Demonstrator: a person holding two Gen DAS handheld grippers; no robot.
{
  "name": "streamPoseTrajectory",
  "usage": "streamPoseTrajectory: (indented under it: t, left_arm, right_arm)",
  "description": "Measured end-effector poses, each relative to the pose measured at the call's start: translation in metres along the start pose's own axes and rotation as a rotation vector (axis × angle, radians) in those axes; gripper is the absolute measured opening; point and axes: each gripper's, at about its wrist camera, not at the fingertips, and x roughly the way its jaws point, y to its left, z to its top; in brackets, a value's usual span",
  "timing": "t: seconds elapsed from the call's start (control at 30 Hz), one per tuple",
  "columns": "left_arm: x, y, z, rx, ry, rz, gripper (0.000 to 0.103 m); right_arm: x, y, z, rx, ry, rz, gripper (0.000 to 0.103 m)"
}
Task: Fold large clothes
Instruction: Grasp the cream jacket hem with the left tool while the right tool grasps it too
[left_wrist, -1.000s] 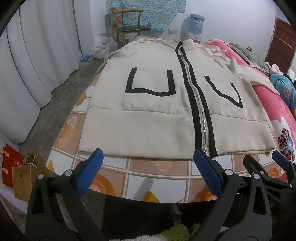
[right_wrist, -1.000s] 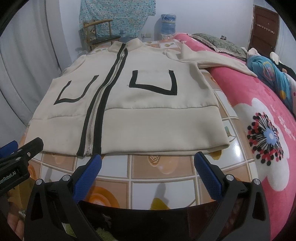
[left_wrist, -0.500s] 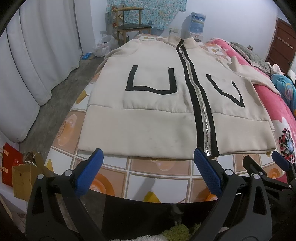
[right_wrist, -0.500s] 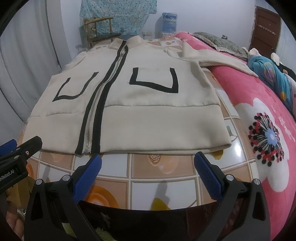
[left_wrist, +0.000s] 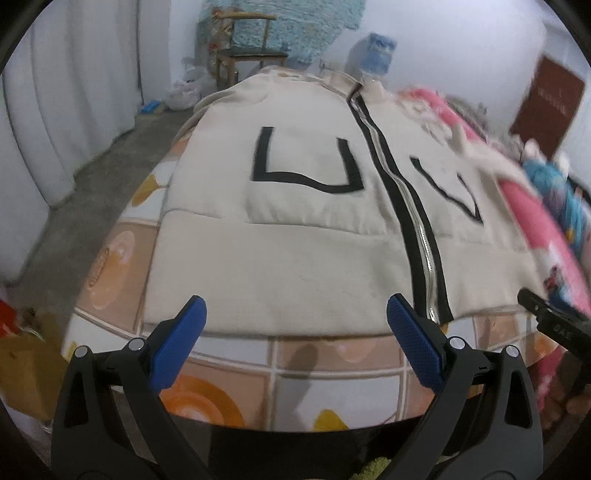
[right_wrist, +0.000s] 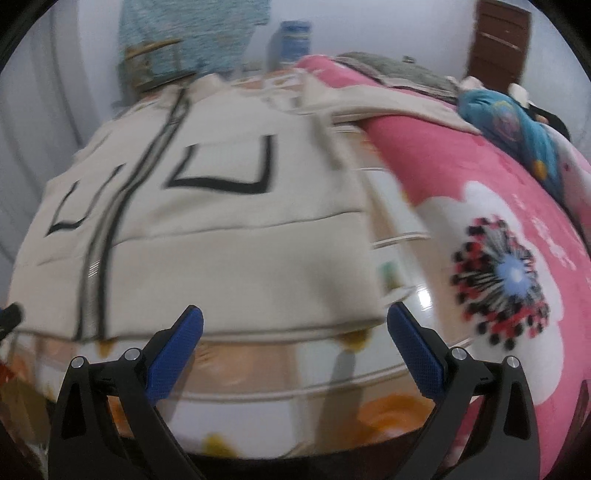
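1. Left gripper (left_wrist: 295, 325) is hanging with its jaws spread wide and gripping nothing, just short of the cream jacket's (left_wrist: 295, 229) hem; the jacket is lying flat, zipped, on the tiled sheet (left_wrist: 314, 369).
2. Right gripper (right_wrist: 295, 332) is likewise gaping at the jacket's (right_wrist: 221, 258) hem, beside the pink blanket (right_wrist: 461, 177).

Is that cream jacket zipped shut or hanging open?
Zipped shut: the jacket lies spread flat, its black-edged zipper closed from hem to collar.
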Motion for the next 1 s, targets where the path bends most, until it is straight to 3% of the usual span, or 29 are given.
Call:
streamPoseTrajectory:
  t: [0.17,0.3,0.43,0.47,0.5,0.67,0.7,0.77,0.83,1.0]
  left_arm:
    - [0.015,0.029,0.013,-0.067,0.020,0.039,0.095]
    - [0.026,0.047,0.022,-0.103,0.000,0.085,0.095]
    - [0.036,0.060,0.028,-0.126,-0.013,0.099,0.093]
    - [0.039,0.060,0.029,-0.120,-0.015,0.109,0.089]
    - [0.041,0.060,0.030,-0.115,-0.014,0.117,0.078]
    - [0.046,0.062,0.037,-0.074,-0.033,0.178,0.051]
    - [0.046,0.062,0.038,-0.069,-0.037,0.178,0.042]
    - [0.047,0.060,0.042,-0.057,-0.035,0.174,0.034]
    - [0.045,0.055,0.044,-0.020,-0.046,0.204,0.016]
    - [0.030,0.052,0.040,0.030,-0.076,0.190,0.006]
  right_arm:
    - [0.018,-0.022,0.007,0.031,0.019,-0.007,0.095]
    - [0.034,-0.023,0.011,0.018,0.047,0.024,0.083]
    - [0.042,-0.016,0.018,-0.037,0.026,0.002,0.069]
    - [0.044,-0.015,0.020,-0.040,0.025,0.002,0.067]
    - [0.047,-0.016,0.024,-0.039,0.020,0.006,0.063]
    - [0.060,-0.018,0.041,-0.019,0.004,0.025,0.045]
    - [0.062,-0.017,0.044,-0.020,0.006,0.034,0.040]
    - [0.061,-0.015,0.048,-0.032,0.014,0.020,0.028]
    - [0.057,-0.017,0.048,-0.034,0.016,0.024,0.016]
    - [0.042,-0.022,0.044,-0.026,0.010,0.040,0.007]
